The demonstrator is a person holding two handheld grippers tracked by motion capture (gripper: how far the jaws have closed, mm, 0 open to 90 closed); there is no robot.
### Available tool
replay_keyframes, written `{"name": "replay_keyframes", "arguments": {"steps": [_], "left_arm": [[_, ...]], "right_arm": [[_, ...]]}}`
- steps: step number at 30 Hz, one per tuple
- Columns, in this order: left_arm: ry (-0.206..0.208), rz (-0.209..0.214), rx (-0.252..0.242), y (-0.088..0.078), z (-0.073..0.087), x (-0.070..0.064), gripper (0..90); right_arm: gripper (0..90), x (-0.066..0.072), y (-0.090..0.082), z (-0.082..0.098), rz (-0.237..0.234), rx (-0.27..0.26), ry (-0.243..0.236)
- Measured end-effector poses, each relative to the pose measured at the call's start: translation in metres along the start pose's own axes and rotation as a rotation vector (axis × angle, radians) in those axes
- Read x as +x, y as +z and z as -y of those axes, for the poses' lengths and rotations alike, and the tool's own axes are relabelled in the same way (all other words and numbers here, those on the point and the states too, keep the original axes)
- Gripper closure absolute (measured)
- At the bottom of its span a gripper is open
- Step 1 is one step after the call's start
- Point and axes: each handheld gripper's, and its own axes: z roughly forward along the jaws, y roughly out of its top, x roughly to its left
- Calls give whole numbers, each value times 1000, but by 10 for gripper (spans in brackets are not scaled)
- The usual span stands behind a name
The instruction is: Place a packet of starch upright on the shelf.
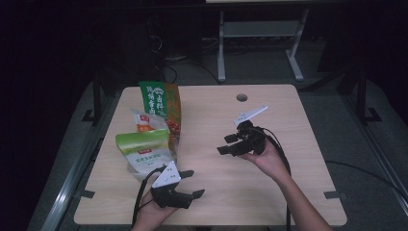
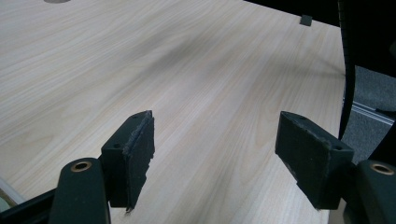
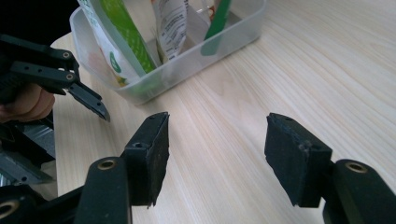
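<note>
Several snack bags stand in a clear plastic tub (image 3: pixel 187 63) at the left of the wooden table (image 1: pixel 279 192). Among them are a pale green bag (image 1: pixel 144 143), a white and orange one (image 1: pixel 144 121) and a tall green and orange one (image 1: pixel 161 103). My left gripper (image 1: pixel 194 183) (image 2: pixel 215 154) rests near the front edge, just in front of the bags, open over bare wood. My right gripper (image 1: pixel 224 144) (image 3: pixel 217 149) hovers at mid-table, pointing left toward the tub, open with nothing between its jaws. In the right gripper view, one of the left gripper's fingers (image 3: pixel 91 100) shows at the left.
A round cable hole (image 1: pixel 242 97) sits near the table's far edge. Behind the table stands a grey metal frame (image 1: pixel 221 48) on a dark floor. Black cables trail from both grippers, one off the right edge (image 2: pixel 348 70). Bare wood lies between and right of the grippers.
</note>
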Motion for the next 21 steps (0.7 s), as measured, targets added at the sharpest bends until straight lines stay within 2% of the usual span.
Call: {"name": "replay_keyframes", "arguments": {"steps": [3, 14, 17, 21], "left_arm": [[-1, 1, 2, 0, 0, 0, 282], [-1, 0, 7, -1, 0, 1, 282], [-14, 1, -8, 0, 0, 1, 282], [-7, 1, -7, 1, 0, 1, 282]], "right_arm": [[386, -2, -3, 2, 5, 9, 12], [380, -8, -18, 21, 29, -13, 46], [377, -10, -22, 25, 32, -11, 60], [375, -11, -26, 31, 43, -16, 65]]}}
